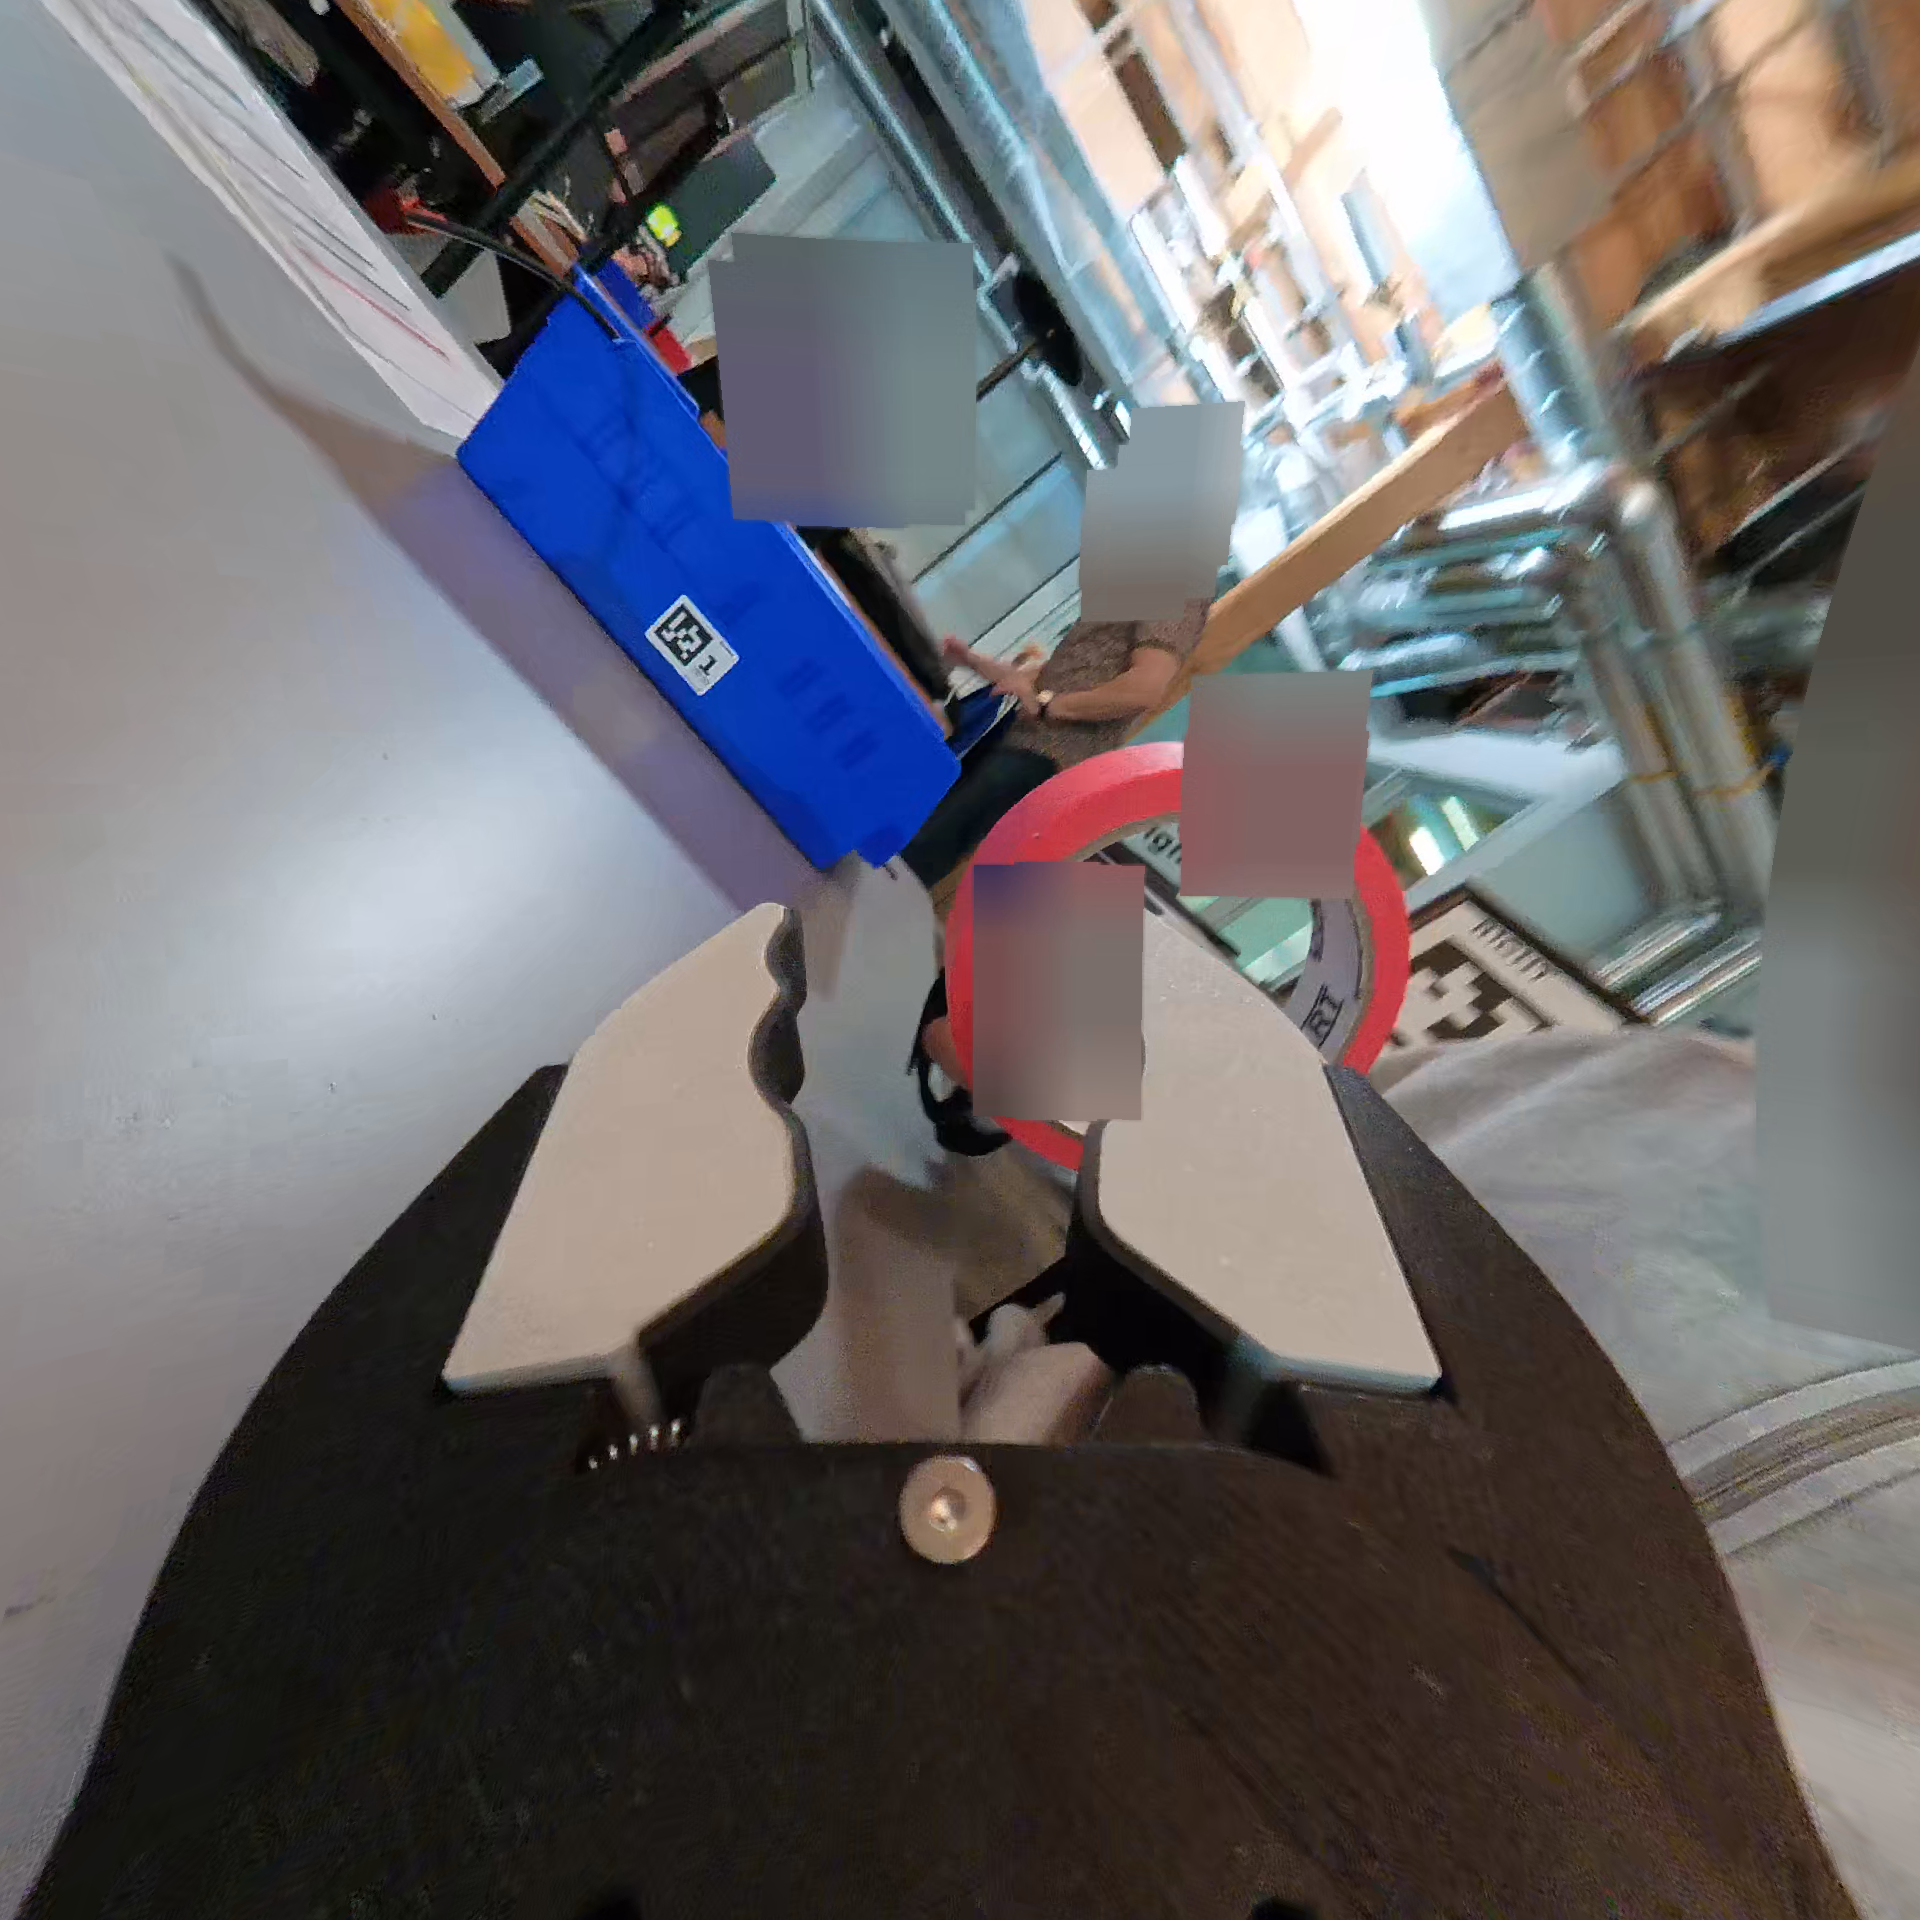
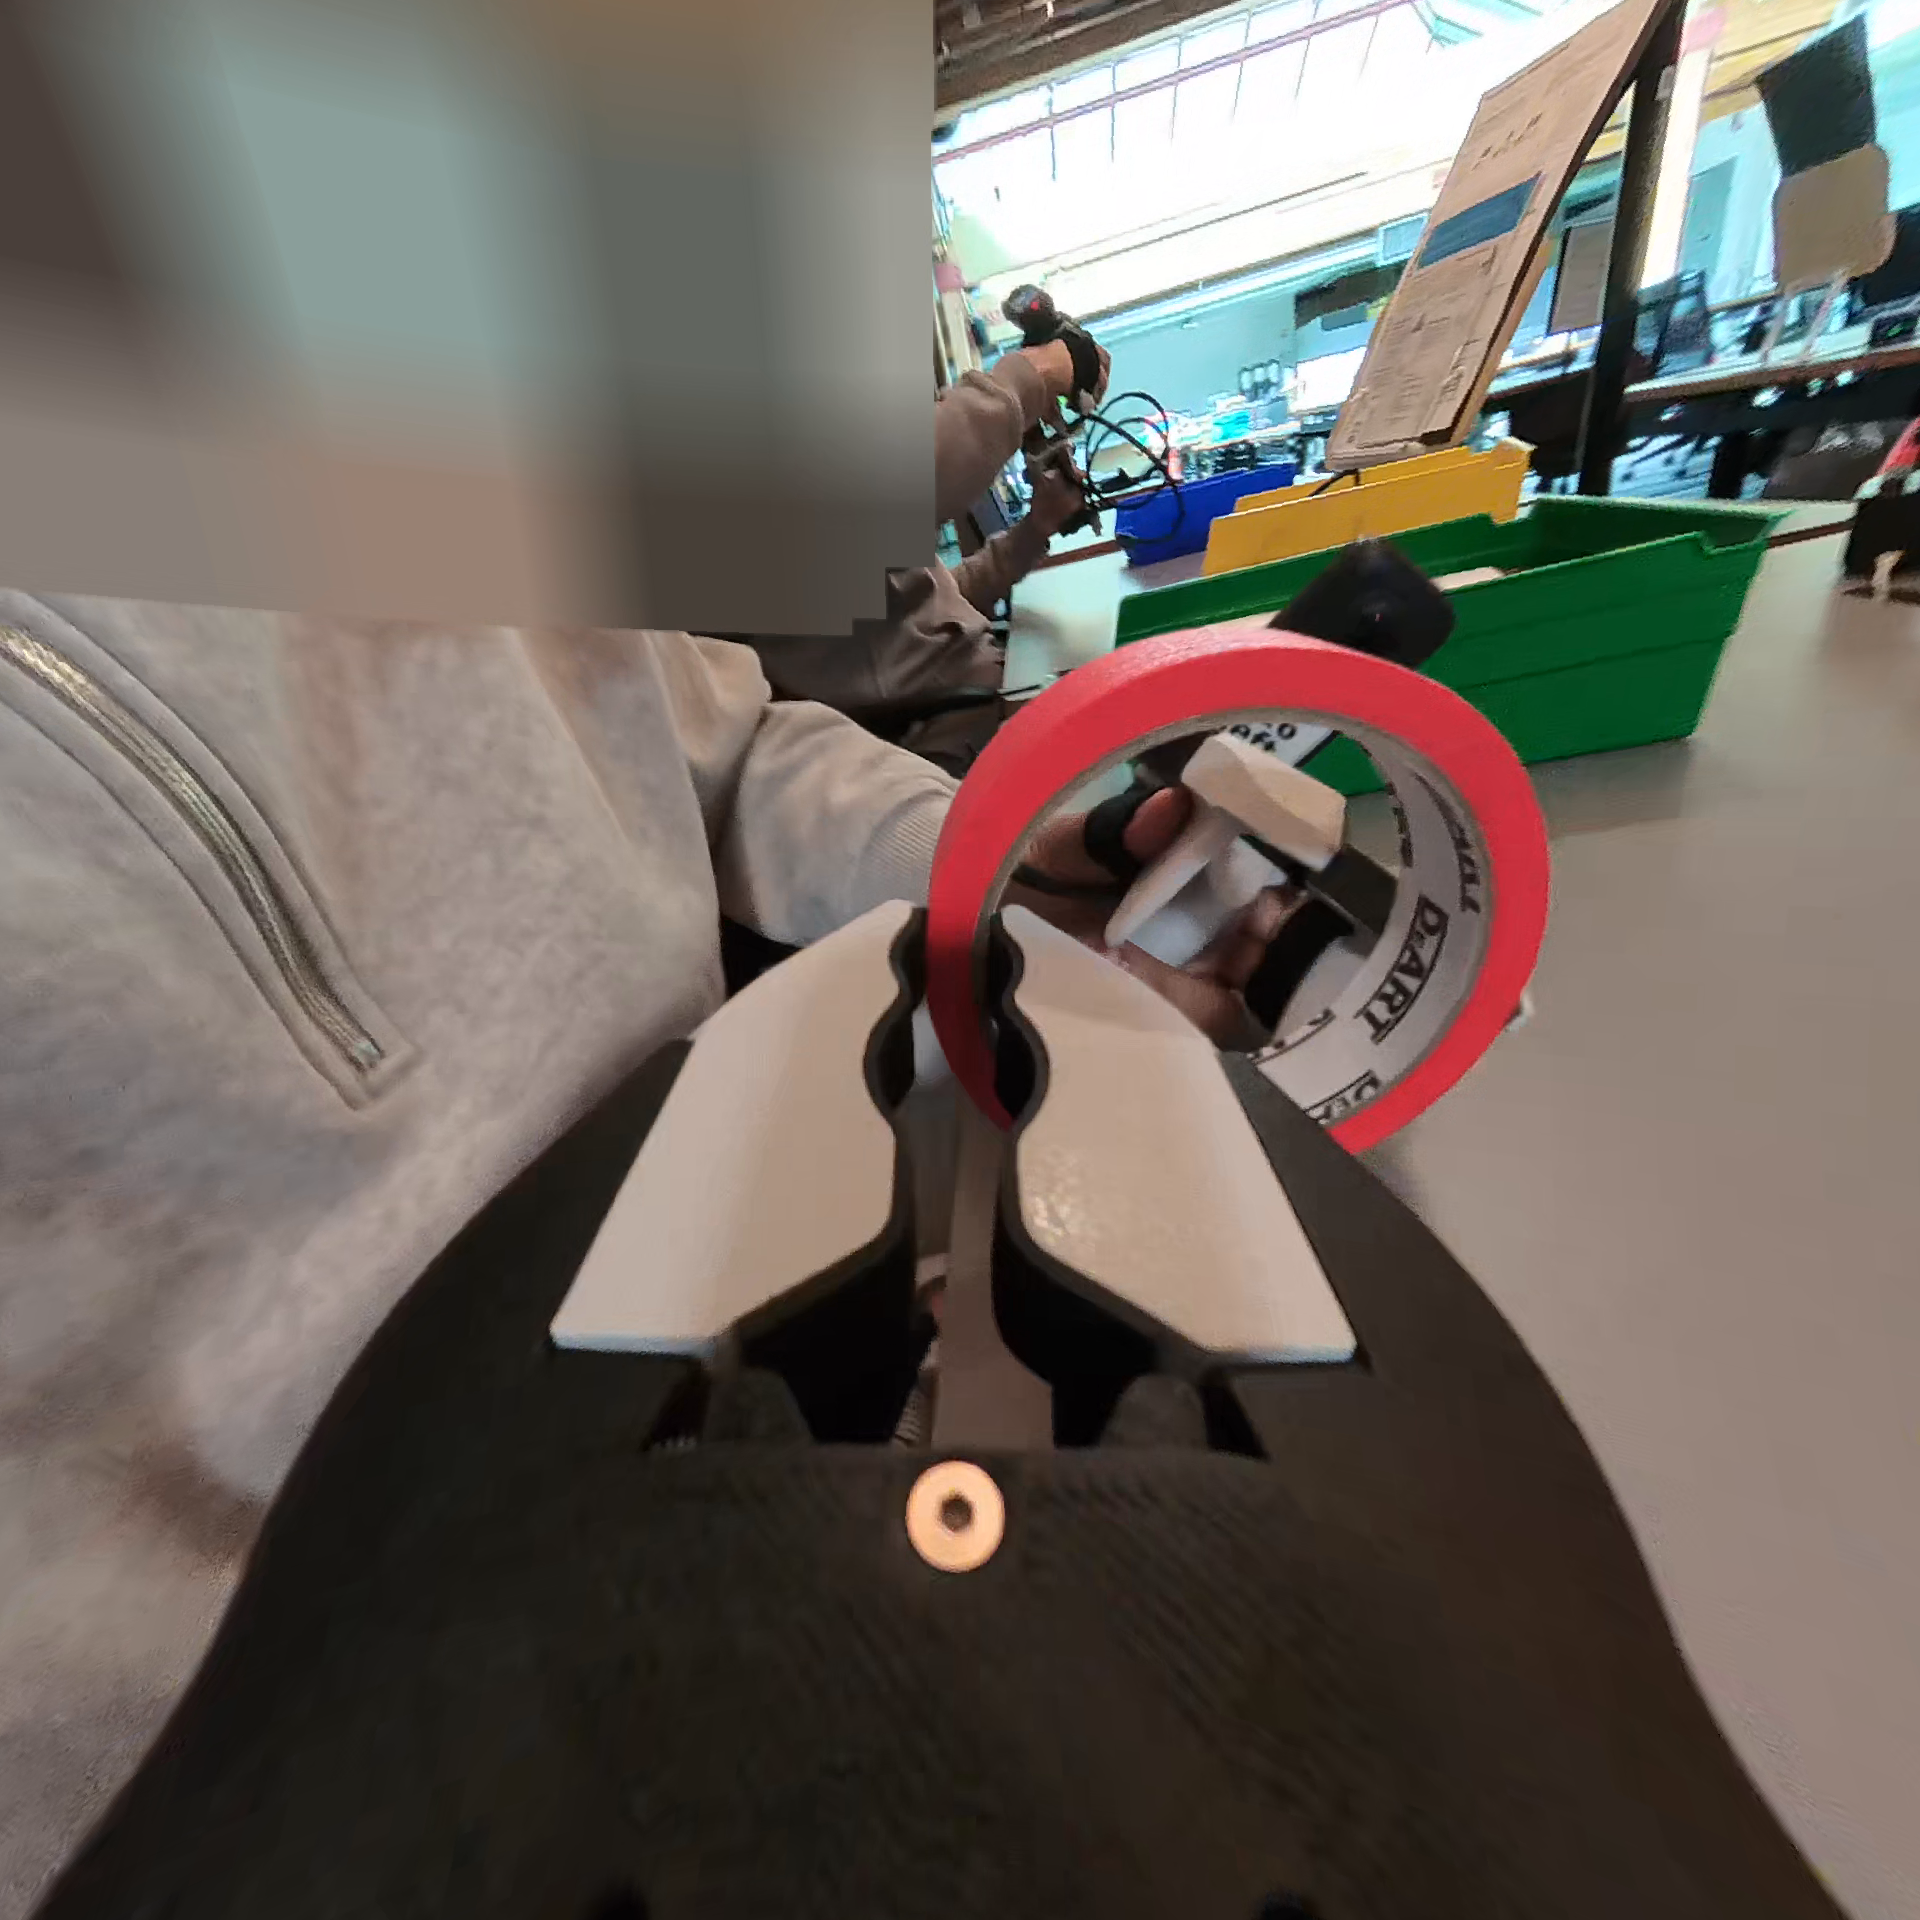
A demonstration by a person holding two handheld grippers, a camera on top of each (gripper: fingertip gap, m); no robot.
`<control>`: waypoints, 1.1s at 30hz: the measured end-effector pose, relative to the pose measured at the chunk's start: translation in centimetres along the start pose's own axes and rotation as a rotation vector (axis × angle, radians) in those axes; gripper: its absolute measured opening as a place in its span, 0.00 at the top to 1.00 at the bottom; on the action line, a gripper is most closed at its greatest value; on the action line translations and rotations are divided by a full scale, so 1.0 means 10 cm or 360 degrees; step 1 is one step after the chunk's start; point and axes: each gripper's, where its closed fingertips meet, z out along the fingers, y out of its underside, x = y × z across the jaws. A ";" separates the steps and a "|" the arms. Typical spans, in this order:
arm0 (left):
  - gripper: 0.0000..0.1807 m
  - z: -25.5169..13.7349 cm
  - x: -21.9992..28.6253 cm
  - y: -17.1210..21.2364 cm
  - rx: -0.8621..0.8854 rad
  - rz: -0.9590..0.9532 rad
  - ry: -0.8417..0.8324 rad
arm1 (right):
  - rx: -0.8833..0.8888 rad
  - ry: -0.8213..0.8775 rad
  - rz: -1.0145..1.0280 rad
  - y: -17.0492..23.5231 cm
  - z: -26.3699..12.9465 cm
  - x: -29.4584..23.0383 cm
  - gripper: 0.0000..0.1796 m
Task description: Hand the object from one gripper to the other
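Your right tongs (image 2: 961,1023) are clamped on the rim of the red tape roll (image 2: 1174,675), holding it upright in the air above the counter (image 2: 1662,1143), hole facing across. Your left tongs (image 1: 961,997) gape wide and empty, the roll (image 1: 1387,935) just ahead and to their right. My read: the far rim is the free edge to take.

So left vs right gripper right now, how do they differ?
The right gripper is shut on the rim of the red tape roll; the left gripper is open, with nothing between its fingers. The right gripper carries the roll; the left gripper only sits near it. Both have white fingers on black bodies.
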 end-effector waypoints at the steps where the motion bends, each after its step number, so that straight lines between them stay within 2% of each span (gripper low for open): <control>1: 0.71 0.02 0.02 0.03 -0.0046 0.0085 -0.0018 | 0.0019 -0.0023 0.0051 -0.01 0.01 -0.01 0.94; 5: 0.76 0.11 0.09 0.22 -0.0235 0.0378 -0.0077 | 0.0052 -0.0100 0.0198 0.00 0.06 -0.06 0.94; 6: 0.80 0.12 0.10 0.25 -0.0260 0.0433 -0.0088 | 0.0053 -0.0120 0.0226 0.01 0.07 -0.08 0.94; 7: 0.90 0.12 0.12 0.27 -0.0281 0.0485 -0.0085 | 0.0058 -0.0142 0.0244 0.01 0.10 -0.11 0.94; 8: 0.94 0.11 0.11 0.29 -0.0301 0.0533 -0.0104 | 0.0066 -0.0149 0.0253 0.01 0.11 -0.12 0.94; 13: 0.94 0.09 0.10 0.25 -0.0309 0.0627 -0.0171 | 0.0100 -0.0100 0.0221 -0.01 0.15 -0.10 0.93; 17: 0.94 0.08 0.07 0.26 -0.0310 0.0533 -0.0173 | 0.0185 -0.0057 0.0208 -0.10 0.12 -0.04 0.68; 22: 0.94 0.08 0.07 0.27 -0.0295 0.0312 -0.0105 | 0.0246 0.0120 0.0073 -0.19 -0.04 0.15 0.54; 23: 0.94 0.09 0.07 0.29 -0.0303 0.0263 -0.0084 | 0.0253 0.0183 -0.0015 -0.20 -0.07 0.20 0.47; 25: 0.94 0.10 0.07 0.35 -0.0337 0.0164 -0.0046 | 0.0283 0.0364 -0.0270 -0.24 -0.12 0.30 0.26; 26: 0.94 0.12 0.07 0.39 -0.0366 0.0117 -0.0026 | 0.0279 0.0417 -0.0397 -0.24 -0.12 0.31 0.20; 29: 0.94 0.16 0.11 0.53 -0.0448 0.0000 0.0041 | 0.0089 0.0400 -0.0633 -0.09 -0.03 0.25 0.18; 33: 0.94 0.19 0.19 0.62 -0.0495 -0.0119 0.0121 | -0.0059 0.0348 -0.0730 0.09 0.09 0.18 0.18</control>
